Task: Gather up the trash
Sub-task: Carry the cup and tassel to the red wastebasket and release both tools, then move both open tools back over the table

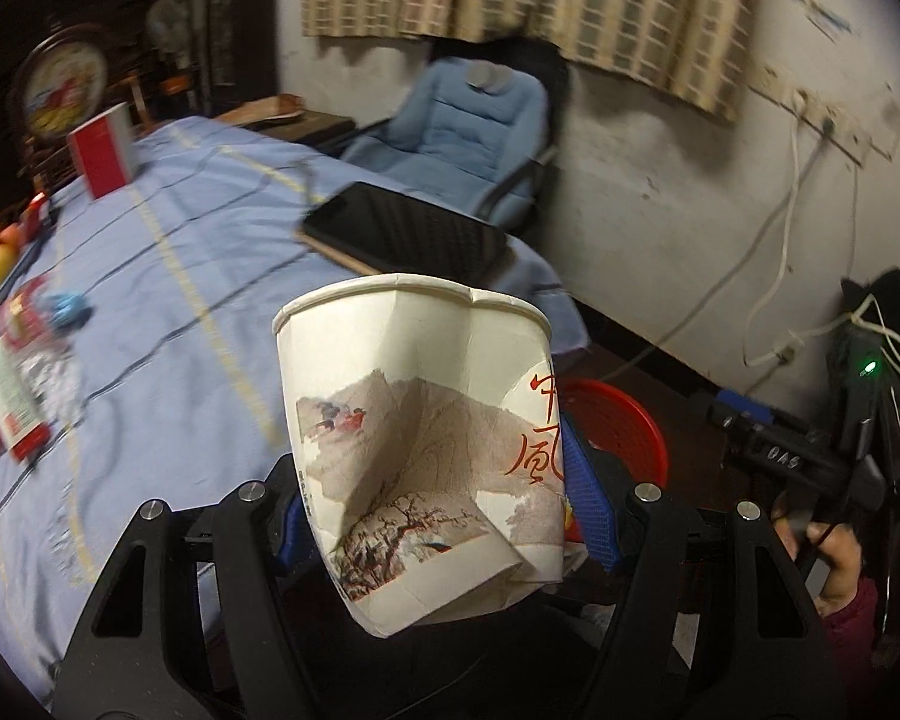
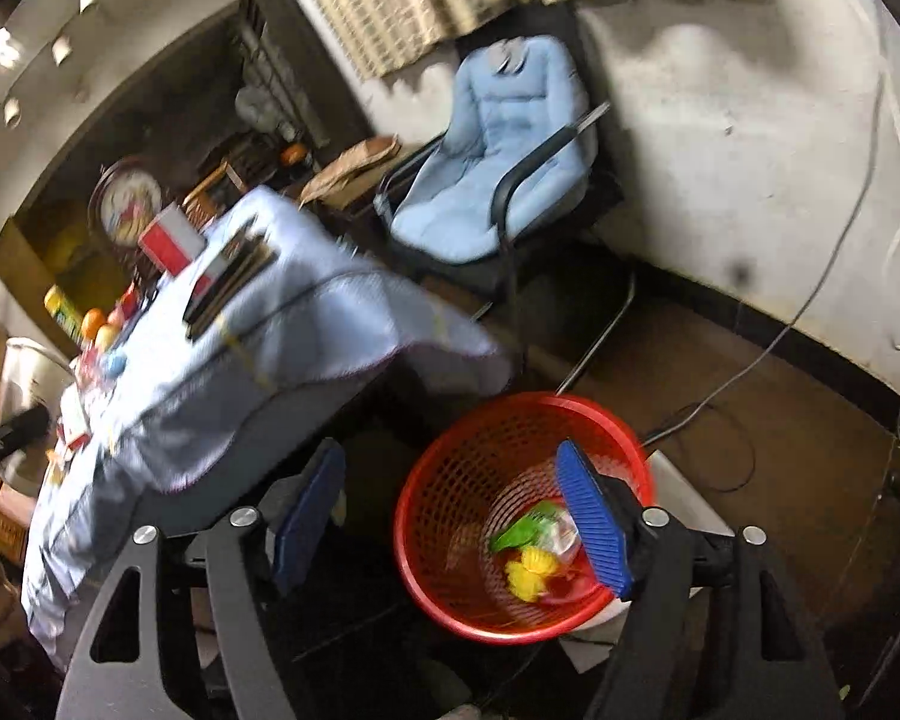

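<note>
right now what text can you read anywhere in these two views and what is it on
"中" over "風", red brush characters, partly cut off: on the crumpled paper cup in the left gripper.
Red and white packets on the table: print too blurred.
Red box: no readable text.
Wrappers in the red basket: unreadable.

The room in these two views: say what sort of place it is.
Probably a lived-in room of a home, used for eating or work: a table under a blue cloth, a padded blue armchair by a curtained window, and a red waste basket on the floor.
</note>
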### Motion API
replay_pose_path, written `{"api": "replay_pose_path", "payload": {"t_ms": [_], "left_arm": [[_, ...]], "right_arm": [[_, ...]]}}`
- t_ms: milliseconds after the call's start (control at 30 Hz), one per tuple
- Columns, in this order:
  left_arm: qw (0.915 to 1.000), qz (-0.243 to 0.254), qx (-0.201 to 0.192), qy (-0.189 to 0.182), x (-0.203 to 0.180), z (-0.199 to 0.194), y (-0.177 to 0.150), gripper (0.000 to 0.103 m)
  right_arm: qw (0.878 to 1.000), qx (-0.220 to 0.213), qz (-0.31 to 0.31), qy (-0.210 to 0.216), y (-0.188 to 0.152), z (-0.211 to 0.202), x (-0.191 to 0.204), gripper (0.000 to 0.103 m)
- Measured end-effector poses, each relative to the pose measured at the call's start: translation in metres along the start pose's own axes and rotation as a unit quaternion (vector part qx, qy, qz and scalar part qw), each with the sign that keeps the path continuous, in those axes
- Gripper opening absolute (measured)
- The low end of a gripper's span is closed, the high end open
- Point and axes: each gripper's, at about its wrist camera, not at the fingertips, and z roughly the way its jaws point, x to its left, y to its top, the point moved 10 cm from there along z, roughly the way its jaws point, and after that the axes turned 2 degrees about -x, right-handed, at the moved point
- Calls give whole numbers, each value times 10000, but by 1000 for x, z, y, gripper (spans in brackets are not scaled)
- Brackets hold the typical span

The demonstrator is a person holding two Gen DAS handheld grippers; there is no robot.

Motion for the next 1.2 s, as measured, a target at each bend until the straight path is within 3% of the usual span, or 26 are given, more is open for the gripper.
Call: {"api": "replay_pose_path", "payload": {"t_ms": [267,500,633,733,1200], "left_arm": [[9966,570,411,-418,-65,51,6,69],[9907,855,792,-699,-110,97,4,70],[9898,1003,857,-531,-119,110,-1,88],[9898,1141,752,-392,-122,108,-1,93],[9957,764,307,426,-58,67,8,96]], "right_arm": [[9987,-363,360,-20,13,-29,-27,77],[9985,-303,450,-80,10,-25,-42,77],[9984,-246,498,-84,7,-22,-49,77],[9983,-229,529,-68,6,-20,-51,77],[9993,-276,191,174,12,-30,-13,80]]}}
